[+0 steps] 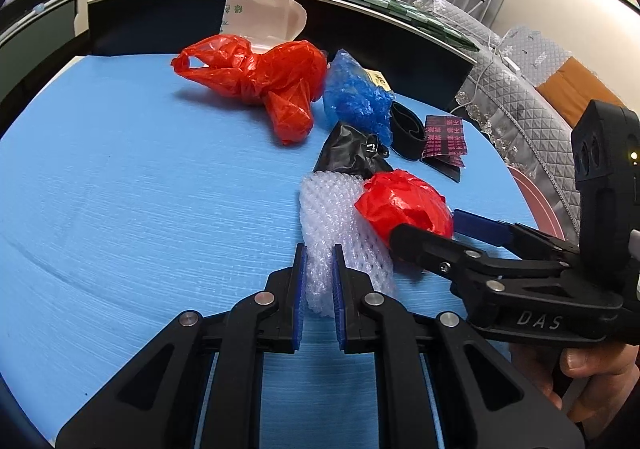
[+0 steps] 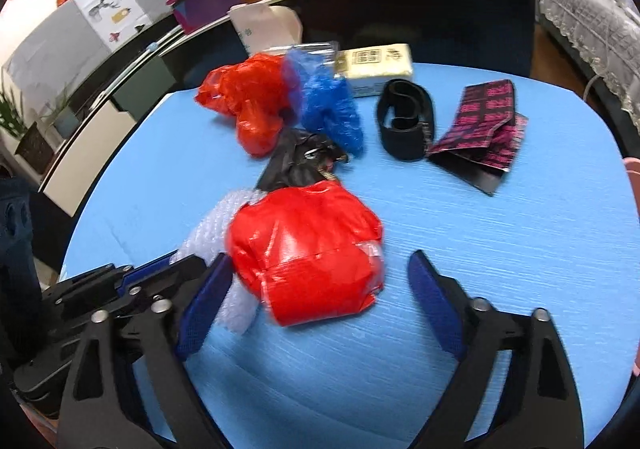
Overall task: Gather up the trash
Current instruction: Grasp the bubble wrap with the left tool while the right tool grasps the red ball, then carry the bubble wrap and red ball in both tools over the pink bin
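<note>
My left gripper [image 1: 320, 257] is shut on the near end of a white bubble wrap piece [image 1: 336, 217] lying on the blue table [image 1: 140, 189]. My right gripper [image 2: 320, 269] is open with its jaws around a crumpled red plastic ball [image 2: 308, 249], which also shows in the left wrist view [image 1: 404, 205]. The bubble wrap [image 2: 212, 233] lies against the ball's left side. Behind them lie a black plastic bag [image 1: 352, 153], a blue bubble wrap wad [image 1: 356, 93] and a knotted red plastic bag [image 1: 260, 77].
A black band [image 2: 404, 121], a pink-and-black wrapper [image 2: 480, 125] and a yellow packet [image 2: 376, 65] lie at the back right. A translucent container [image 1: 260, 13] stands at the far edge. A dark cabinet [image 2: 420, 17] stands behind the table. A pink rim [image 2: 632, 185] shows at right.
</note>
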`<state>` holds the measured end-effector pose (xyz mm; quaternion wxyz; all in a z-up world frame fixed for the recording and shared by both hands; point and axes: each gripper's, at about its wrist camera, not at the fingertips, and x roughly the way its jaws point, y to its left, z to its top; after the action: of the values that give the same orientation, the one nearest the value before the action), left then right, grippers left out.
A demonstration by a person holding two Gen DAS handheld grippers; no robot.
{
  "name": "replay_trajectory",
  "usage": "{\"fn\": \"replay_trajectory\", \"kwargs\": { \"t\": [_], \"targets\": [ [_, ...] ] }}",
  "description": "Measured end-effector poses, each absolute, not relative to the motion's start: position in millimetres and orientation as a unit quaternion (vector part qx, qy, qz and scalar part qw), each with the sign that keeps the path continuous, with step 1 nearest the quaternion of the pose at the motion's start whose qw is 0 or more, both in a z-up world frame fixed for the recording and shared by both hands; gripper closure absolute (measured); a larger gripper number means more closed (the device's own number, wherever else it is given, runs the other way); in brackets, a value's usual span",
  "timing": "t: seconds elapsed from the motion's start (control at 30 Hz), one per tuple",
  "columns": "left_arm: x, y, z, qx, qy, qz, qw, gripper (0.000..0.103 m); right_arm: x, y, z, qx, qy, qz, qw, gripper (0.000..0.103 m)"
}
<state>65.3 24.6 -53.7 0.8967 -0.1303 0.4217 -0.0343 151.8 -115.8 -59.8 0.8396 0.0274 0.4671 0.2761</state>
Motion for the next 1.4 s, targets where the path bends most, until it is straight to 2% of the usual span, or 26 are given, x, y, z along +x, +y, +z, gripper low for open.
{"fn": "replay_trajectory", "kwargs": {
  "t": [0.03,0.23,0.57,1.4],
  "targets": [
    [65,25,-54,-0.129,0.422,-0.034,0.897,0.091,151,-113,-59,0.025,0.467,0.284,0.837,0.03],
    [68,26,-54,-0.13,0.423,-0.026,0.896,0.091,144,-114,-49,0.004,0.447,0.284,0.848,0.033],
    [63,35,-50,-0.145,0.422,0.019,0.895,0.092,133,-158,-28,0.023,0.421,0.233,0.876,0.034],
    [34,-23,5,-0.085,0.338,-0.019,0.937,0.092,82,-239,35,0.009,0.323,0.127,0.938,0.034]
  ]
}}
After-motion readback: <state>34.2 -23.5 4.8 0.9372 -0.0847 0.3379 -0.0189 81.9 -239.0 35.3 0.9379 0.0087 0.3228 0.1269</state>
